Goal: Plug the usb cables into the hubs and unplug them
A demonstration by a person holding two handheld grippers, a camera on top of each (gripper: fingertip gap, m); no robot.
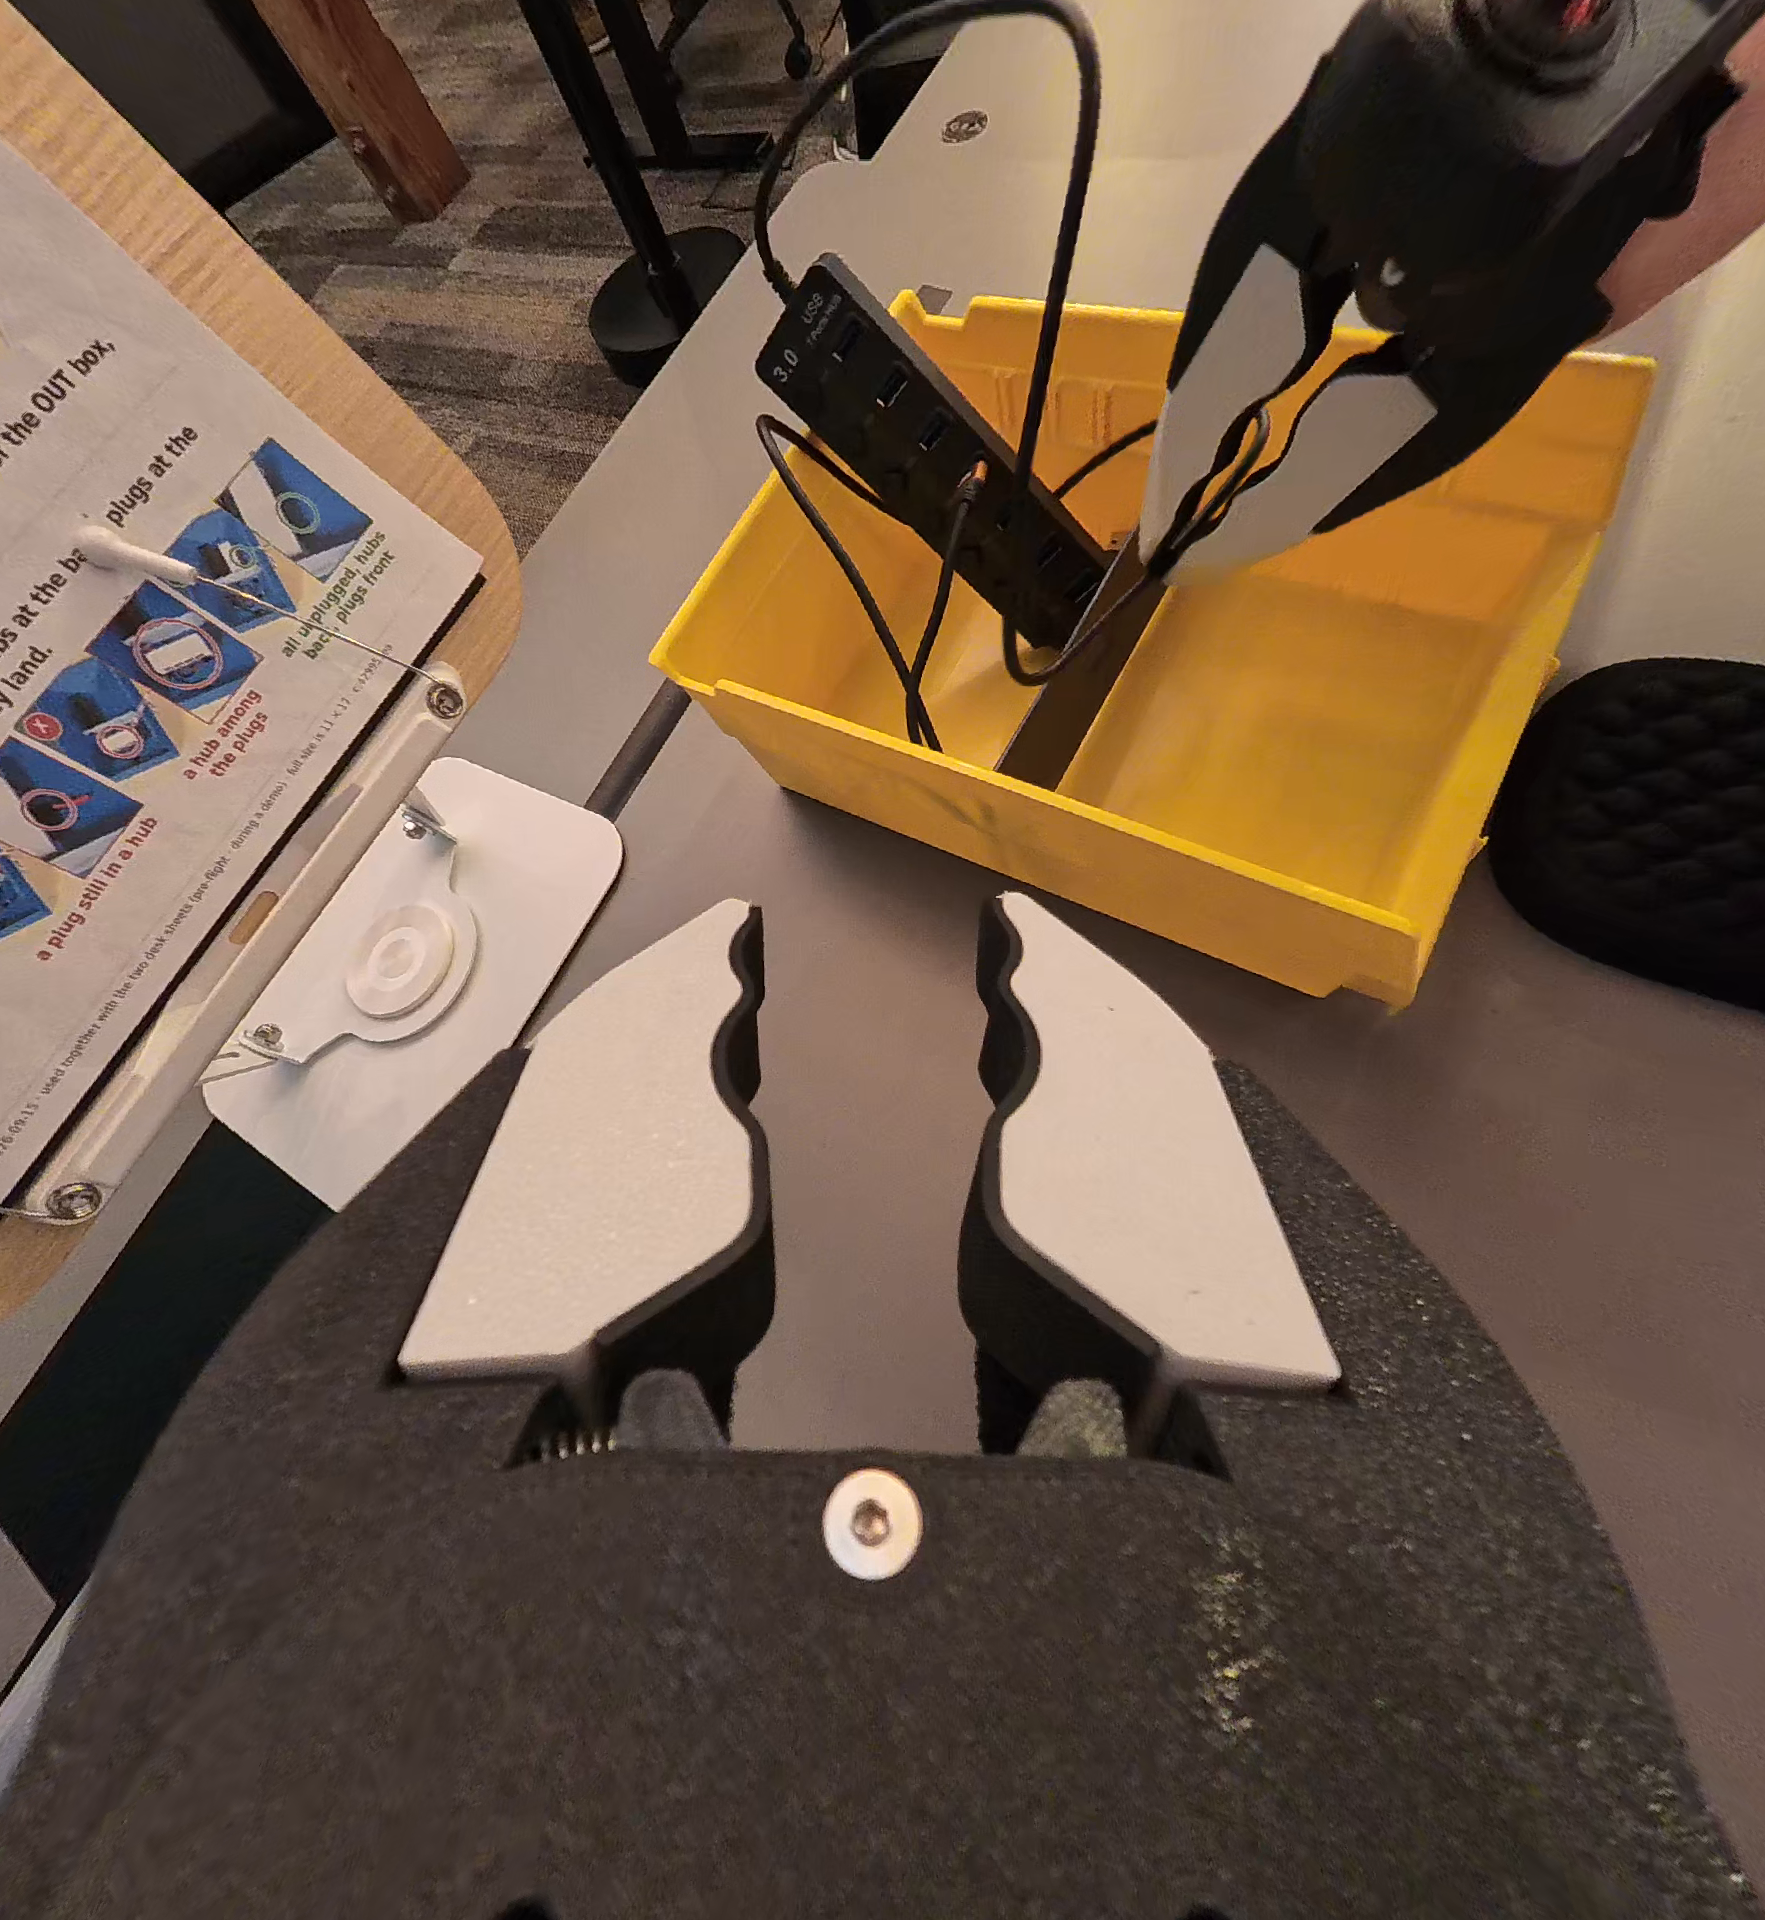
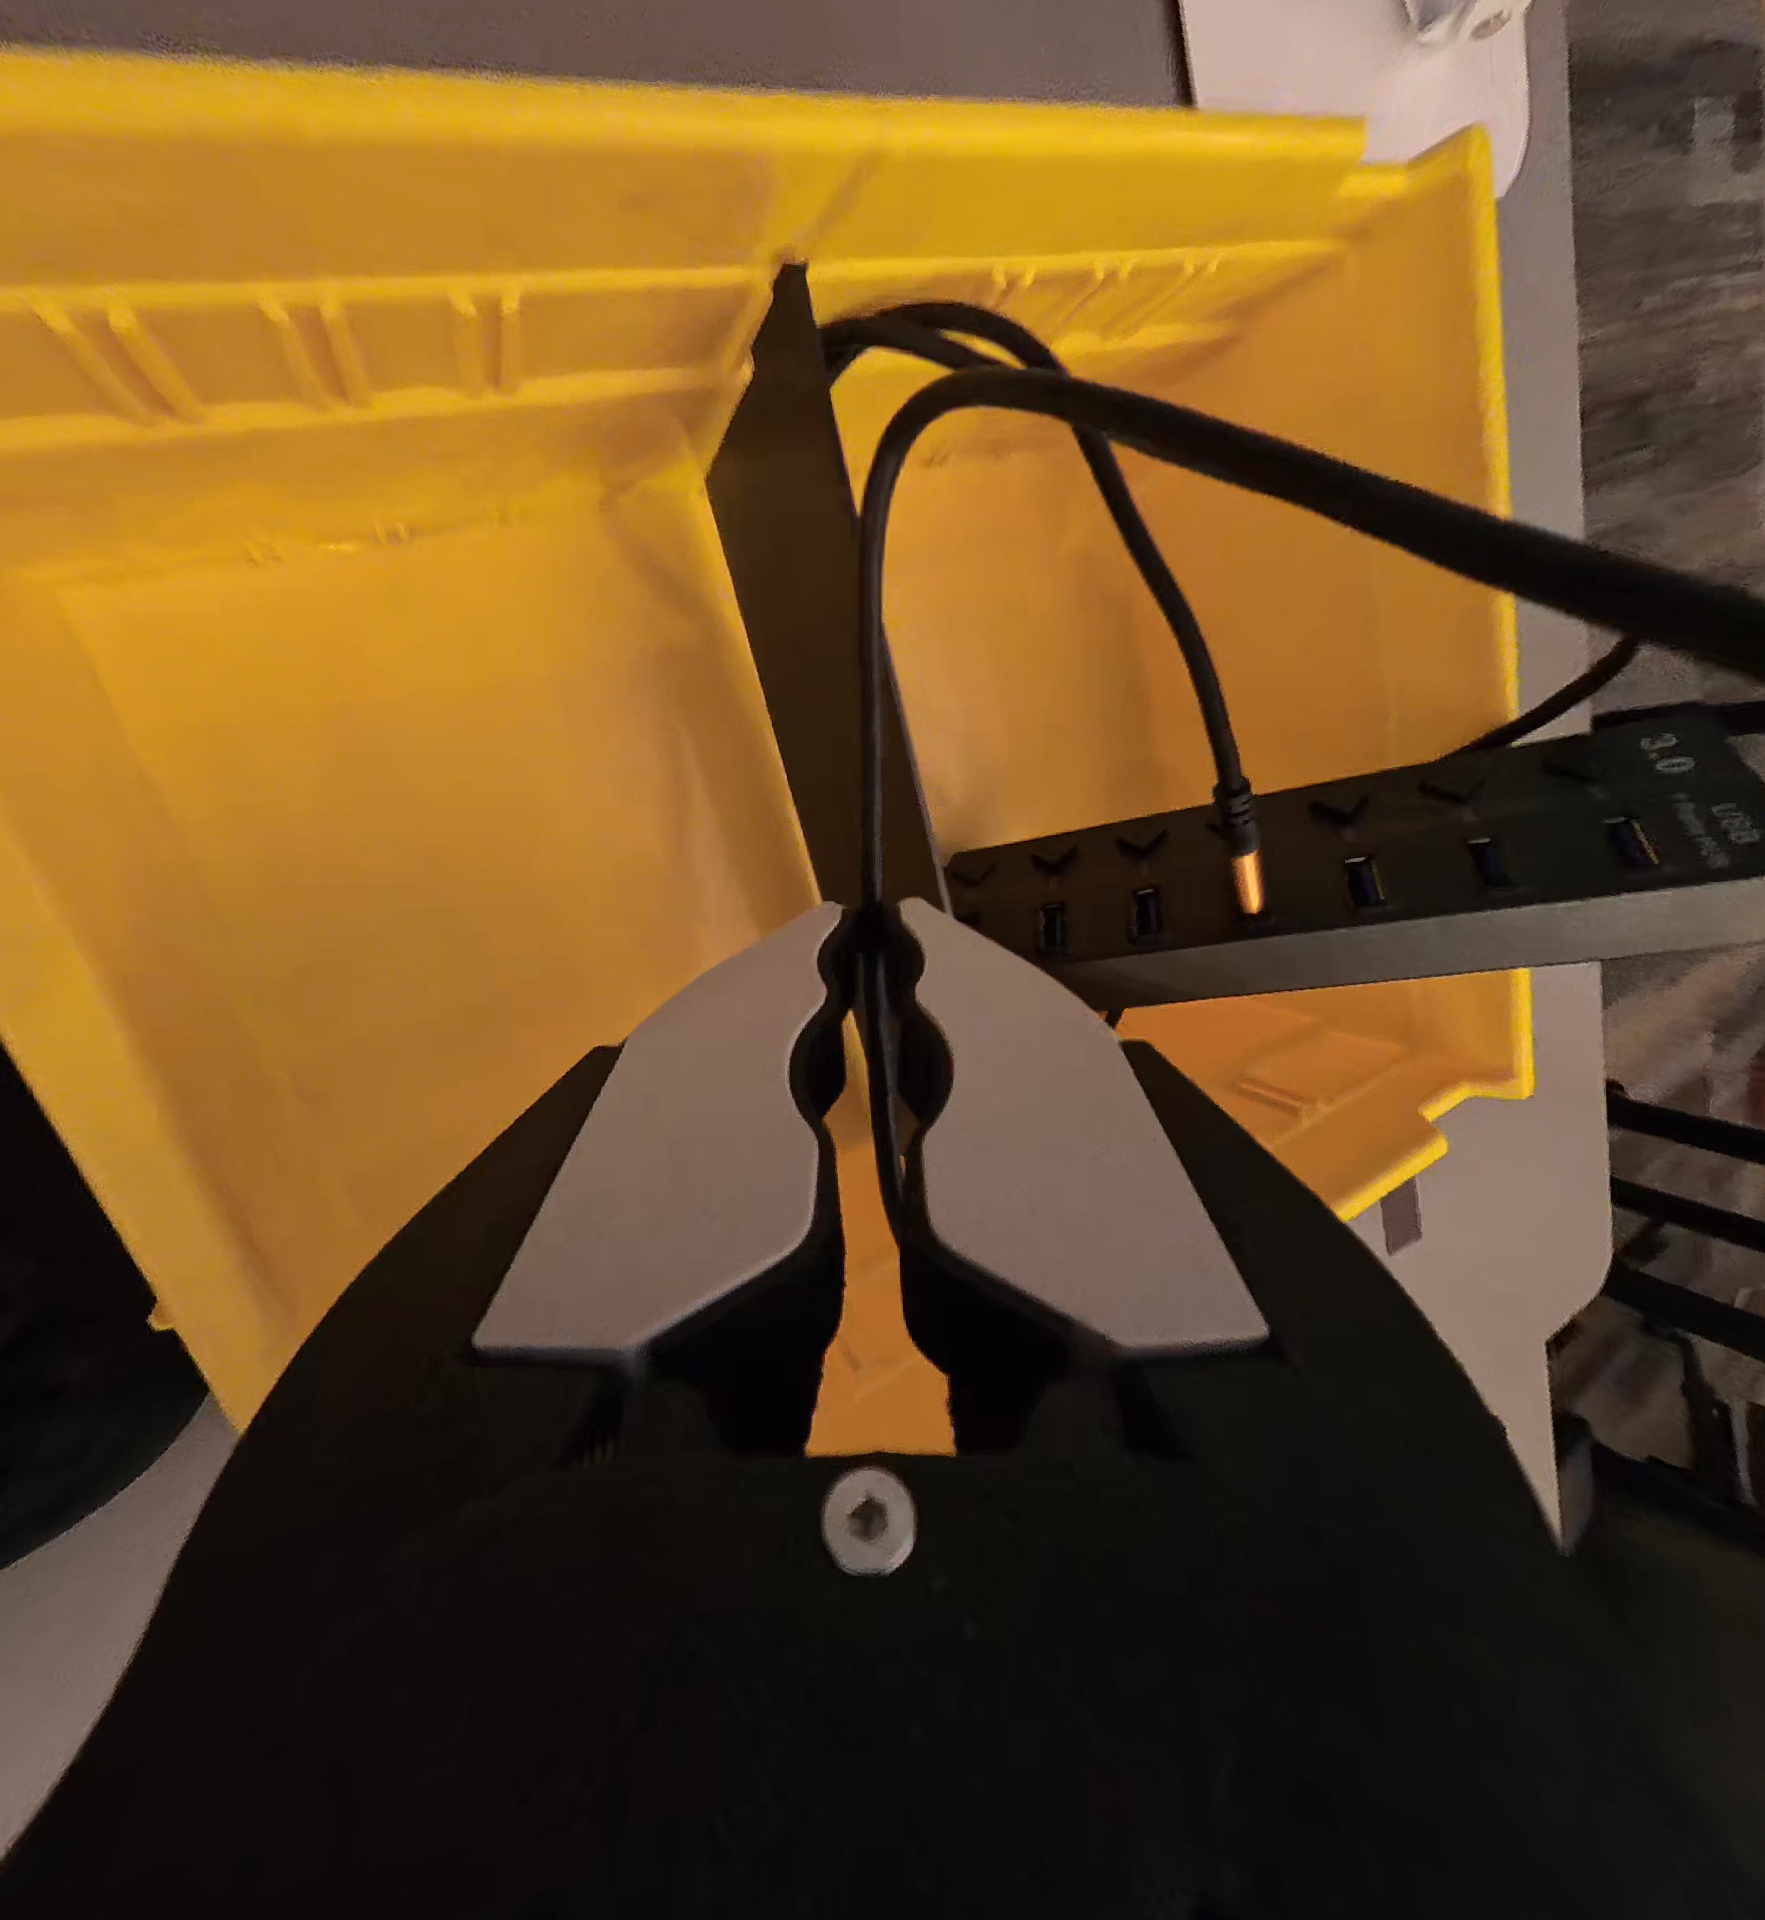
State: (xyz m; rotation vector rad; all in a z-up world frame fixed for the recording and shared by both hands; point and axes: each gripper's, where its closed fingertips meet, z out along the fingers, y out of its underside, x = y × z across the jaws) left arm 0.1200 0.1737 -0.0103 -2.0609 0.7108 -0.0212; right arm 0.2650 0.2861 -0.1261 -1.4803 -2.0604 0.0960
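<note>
Black hub [image 1: 940, 457] slants across the yellow bin [image 1: 1117, 862]; right gripper [image 2: 873, 920] fingers pinch a cable [image 2: 870, 623], left gripper [image 1: 867, 925] fingers apart.

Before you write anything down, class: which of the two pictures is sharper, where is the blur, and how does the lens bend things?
Left wrist view: sharp, warm light, and the wide lens bows the yellow bin and the table edges. Right wrist view: smeared by motion at the bin's rim and the floor; the right gripper, shut on a thin cable, stays fairly crisp.
</note>
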